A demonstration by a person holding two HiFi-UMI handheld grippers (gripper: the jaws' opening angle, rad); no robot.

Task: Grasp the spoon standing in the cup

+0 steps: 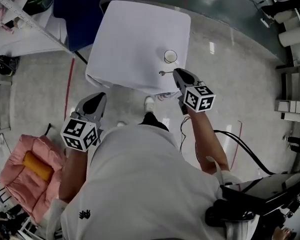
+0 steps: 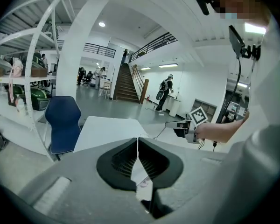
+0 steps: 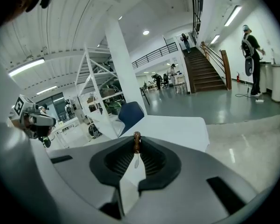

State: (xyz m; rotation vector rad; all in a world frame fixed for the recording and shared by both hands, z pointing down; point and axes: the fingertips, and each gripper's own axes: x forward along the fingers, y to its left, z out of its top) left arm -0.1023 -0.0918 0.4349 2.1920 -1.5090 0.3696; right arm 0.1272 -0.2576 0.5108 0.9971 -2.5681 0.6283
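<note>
Head view: white table (image 1: pixel 135 39) with a blue chair (image 1: pixel 77 11) at its far corner. Left gripper (image 1: pixel 100 98) is held off the table's near edge; in the left gripper view its jaws (image 2: pixel 138 146) meet with nothing between them. Right gripper (image 1: pixel 177 73) hangs over the table's near right part, jaws narrowly set and clamped on the spoon (image 1: pixel 165 73) by its handle. The spoon lies level, out of the cup (image 1: pixel 170 56), which stands just beyond it.
</note>
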